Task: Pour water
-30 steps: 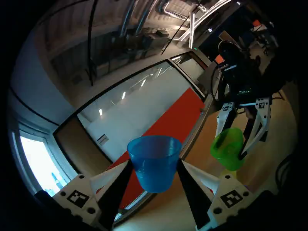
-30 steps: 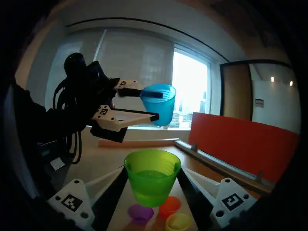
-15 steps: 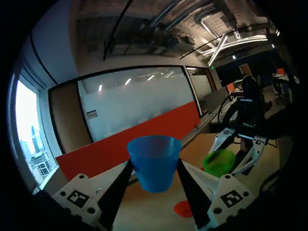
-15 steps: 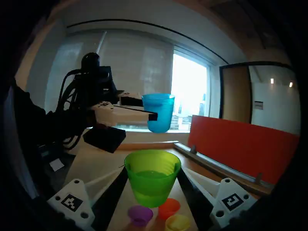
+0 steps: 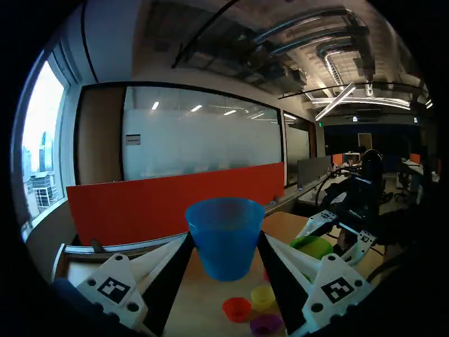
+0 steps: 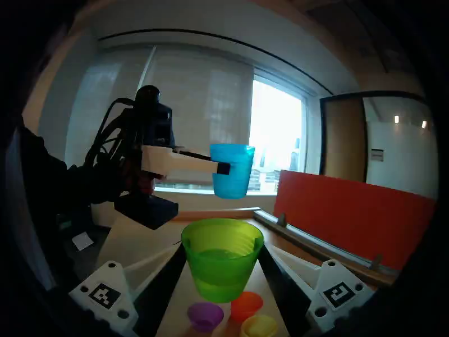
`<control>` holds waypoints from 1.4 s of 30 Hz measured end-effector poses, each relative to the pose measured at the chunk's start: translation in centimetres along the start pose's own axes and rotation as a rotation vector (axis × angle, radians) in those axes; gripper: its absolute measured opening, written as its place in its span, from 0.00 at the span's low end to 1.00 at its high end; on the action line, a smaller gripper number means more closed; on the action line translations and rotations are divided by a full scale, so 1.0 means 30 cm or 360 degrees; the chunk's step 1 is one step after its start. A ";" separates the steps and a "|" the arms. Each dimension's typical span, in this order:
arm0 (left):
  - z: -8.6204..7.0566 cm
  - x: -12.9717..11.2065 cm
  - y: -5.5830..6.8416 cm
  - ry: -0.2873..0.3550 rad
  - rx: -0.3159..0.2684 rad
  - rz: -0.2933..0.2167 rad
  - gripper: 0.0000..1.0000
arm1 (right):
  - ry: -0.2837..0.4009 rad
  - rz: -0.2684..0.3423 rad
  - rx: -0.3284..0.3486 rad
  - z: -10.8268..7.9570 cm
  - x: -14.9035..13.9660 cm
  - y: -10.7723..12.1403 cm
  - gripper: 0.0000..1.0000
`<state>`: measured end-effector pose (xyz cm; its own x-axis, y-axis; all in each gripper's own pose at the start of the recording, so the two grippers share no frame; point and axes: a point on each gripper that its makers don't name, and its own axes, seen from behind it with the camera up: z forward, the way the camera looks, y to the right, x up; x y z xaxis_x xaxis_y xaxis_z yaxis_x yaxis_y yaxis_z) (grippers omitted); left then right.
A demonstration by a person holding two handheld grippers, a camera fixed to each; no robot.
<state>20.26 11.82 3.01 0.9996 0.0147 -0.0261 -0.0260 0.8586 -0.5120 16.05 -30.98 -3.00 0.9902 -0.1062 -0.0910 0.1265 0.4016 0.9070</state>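
A blue cup [image 5: 225, 244] stands upright between the fingers of my left gripper [image 5: 224, 255], which is shut on it. In the right gripper view the same blue cup [image 6: 231, 170] hangs level above and a little behind the green cup, held by the left gripper [image 6: 221, 167]. My right gripper [image 6: 223, 264] is shut on a green cup [image 6: 222, 256] with water low in it. In the left gripper view the green cup [image 5: 311, 247] sits lower right, between the right gripper's white fingers [image 5: 317, 220].
A wooden table [image 6: 140, 238] lies below. Small purple [image 6: 204, 315], orange [image 6: 247, 305] and yellow [image 6: 259, 325] cups stand on it under the green cup. A red partition [image 6: 359, 214] runs along the table's far side. A person's dark sleeve [image 6: 50, 174] holds the left gripper.
The left gripper has rolled back from a tilt to level, bringing the blue cup upright and slightly lower. The right gripper and the green cup have stayed put.
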 end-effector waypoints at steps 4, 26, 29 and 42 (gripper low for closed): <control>-0.007 -0.015 0.004 -0.0033 -0.0005 0.0020 0.81 | -0.0003 0.0006 -0.0002 0.002 0.005 0.002 0.90; -0.079 -0.232 -0.018 -0.0351 -0.0001 0.0064 0.81 | -0.0139 0.0085 0.0020 -0.031 -0.031 -0.023 0.90; -0.092 -0.274 -0.018 -0.0402 -0.0006 0.0066 0.81 | -0.0164 0.0090 0.0020 -0.043 -0.042 -0.023 0.90; -0.128 -0.413 0.010 -0.0561 -0.0040 0.0138 0.82 | -0.0265 0.0096 0.0037 -0.079 -0.093 -0.031 0.90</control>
<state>7.81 9.93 -0.11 0.9373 0.2664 0.2248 -0.1069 0.8335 -0.5421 13.32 -28.91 -4.57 0.9722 -0.2322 0.0315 0.0636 0.3910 0.9182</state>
